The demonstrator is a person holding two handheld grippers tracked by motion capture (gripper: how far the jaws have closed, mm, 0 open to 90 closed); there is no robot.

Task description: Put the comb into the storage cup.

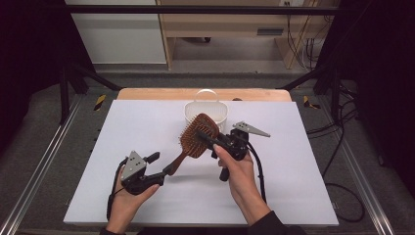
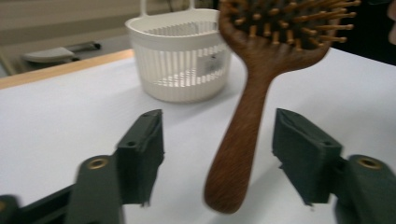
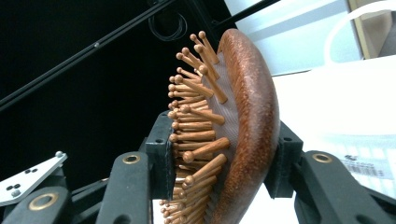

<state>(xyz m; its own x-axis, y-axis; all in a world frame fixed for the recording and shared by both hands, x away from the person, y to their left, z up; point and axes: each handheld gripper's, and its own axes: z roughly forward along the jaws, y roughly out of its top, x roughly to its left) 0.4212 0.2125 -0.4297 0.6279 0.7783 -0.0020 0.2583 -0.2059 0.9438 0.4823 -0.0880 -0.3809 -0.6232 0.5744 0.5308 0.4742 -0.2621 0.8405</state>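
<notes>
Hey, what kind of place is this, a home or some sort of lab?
Most likely a lab recording station, not a home: a white-topped table inside a black metal frame, loose cables on the grey floor, and only a hairbrush and white basket as props.

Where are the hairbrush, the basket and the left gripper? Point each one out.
hairbrush point(image 2: 243, 126): left gripper view, middle of its wooden handle.
basket point(image 1: 219, 116): high view, its white slatted side wall.
left gripper point(image 2: 217, 154): left gripper view, midway between its open jaws, astride the handle.
</notes>
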